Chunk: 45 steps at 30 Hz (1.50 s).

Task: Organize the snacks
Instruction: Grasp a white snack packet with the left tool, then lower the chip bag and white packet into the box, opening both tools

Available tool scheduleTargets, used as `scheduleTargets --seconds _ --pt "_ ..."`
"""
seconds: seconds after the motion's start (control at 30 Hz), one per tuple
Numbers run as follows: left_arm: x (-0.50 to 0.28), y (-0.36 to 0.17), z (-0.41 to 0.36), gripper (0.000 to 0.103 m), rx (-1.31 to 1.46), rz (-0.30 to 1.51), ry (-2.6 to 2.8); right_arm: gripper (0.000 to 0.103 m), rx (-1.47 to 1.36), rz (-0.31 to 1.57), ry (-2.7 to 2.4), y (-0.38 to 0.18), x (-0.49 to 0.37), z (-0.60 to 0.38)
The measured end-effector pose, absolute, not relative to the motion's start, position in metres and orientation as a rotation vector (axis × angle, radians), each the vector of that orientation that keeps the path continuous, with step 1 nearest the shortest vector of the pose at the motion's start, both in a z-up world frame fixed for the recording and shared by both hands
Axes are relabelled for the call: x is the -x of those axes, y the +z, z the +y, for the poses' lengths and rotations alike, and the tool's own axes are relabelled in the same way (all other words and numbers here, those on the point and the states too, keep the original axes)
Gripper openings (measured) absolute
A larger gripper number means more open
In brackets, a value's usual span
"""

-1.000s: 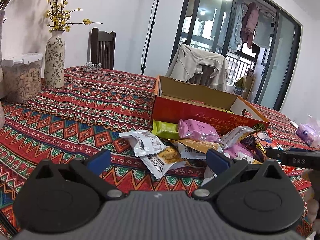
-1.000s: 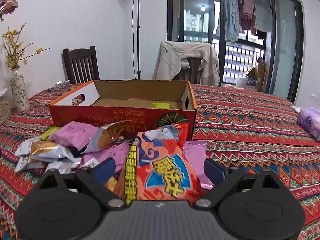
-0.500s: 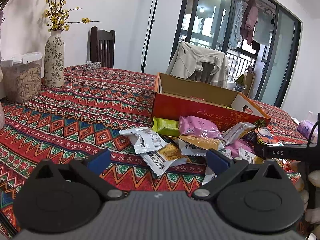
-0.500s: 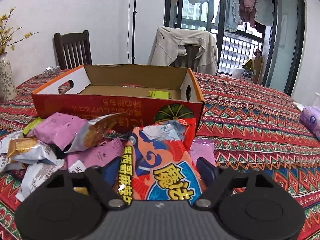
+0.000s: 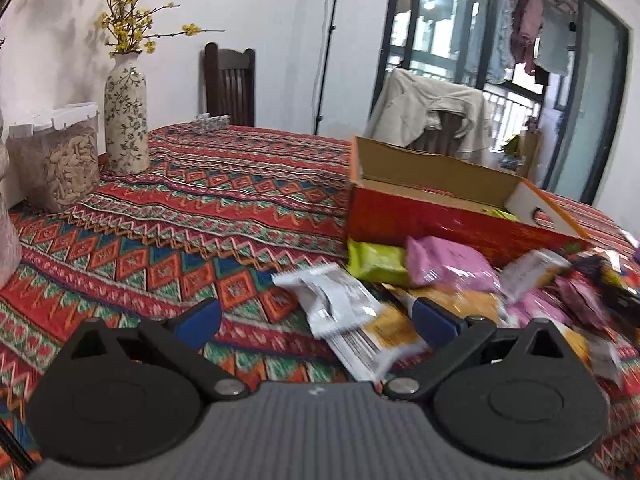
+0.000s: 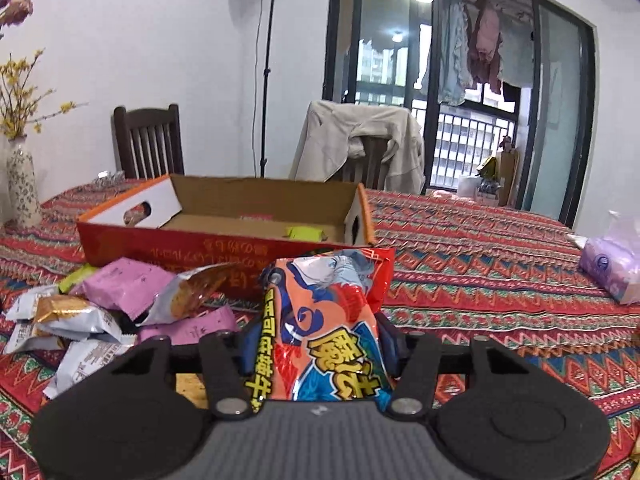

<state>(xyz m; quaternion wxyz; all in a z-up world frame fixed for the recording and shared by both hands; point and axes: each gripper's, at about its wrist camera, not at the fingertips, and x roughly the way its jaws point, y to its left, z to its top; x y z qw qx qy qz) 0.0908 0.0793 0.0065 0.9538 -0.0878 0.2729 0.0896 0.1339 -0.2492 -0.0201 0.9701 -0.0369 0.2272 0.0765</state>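
An orange snack bag [image 6: 328, 320] with yellow lettering stands between the pads of my right gripper [image 6: 318, 344]. Its jaws are closing and both pads press the bag's sides. The bag's top reaches the front wall of the open red cardboard box [image 6: 224, 248], which holds a green packet [image 6: 306, 233]. Left of the bag lies a pile of pink [image 6: 124, 284], silver and white packets. My left gripper [image 5: 316, 320] hangs open low over the near edge of that pile, with a white-and-orange packet [image 5: 360, 332] on the cloth between its fingers. The box [image 5: 440, 224] stands behind the pile.
The table carries a red patterned cloth [image 5: 200, 208]. A flowered vase [image 5: 126, 116] and a clear lidded jar [image 5: 64, 156] stand at the far left. A purple tissue pack [image 6: 612, 272] lies at the right. Behind the table are a dark chair [image 5: 230, 80] and a chair draped with a jacket [image 6: 360, 140].
The right gripper's jaws have come in from wide apart onto the orange bag, which now stands higher. The left gripper's view has shifted left and the right gripper no longer shows in it.
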Motion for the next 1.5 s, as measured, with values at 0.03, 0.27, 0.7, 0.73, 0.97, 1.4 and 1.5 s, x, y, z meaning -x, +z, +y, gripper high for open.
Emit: scheduleTargets --seconds 0.03,0.27,0.7,0.73,0.97,1.4,1.5 --pt "-0.097 0.008 0.082 0.103 0.178 0.562 0.191 0.055 0.073 0.451 0.153 -0.019 -0.132 -0.252" --pt "-0.143 0.003 0.086 0.103 0.158 0.649 0.221 0.055 0.068 0.431 0.139 -0.015 -0.126 -0.268" --pt "-0.172 -0.011 0.075 0.080 0.177 0.750 0.275 0.055 0.029 0.436 0.143 -0.017 -0.124 -0.278" --pt "-0.174 -0.012 0.075 0.076 0.179 0.755 0.275 0.055 0.024 0.437 0.143 -0.017 -0.124 -0.279" --pt "-0.172 -0.015 0.074 0.051 0.164 0.766 0.271 0.055 0.009 0.443 0.155 -0.020 -0.124 -0.281" --pt "-0.142 0.011 0.086 0.044 0.161 0.622 0.268 0.055 -0.004 0.406 0.170 -0.014 -0.121 -0.286" --pt "-0.136 0.026 0.084 0.044 0.153 0.564 0.258 0.055 -0.003 0.389 0.171 -0.009 -0.123 -0.286"
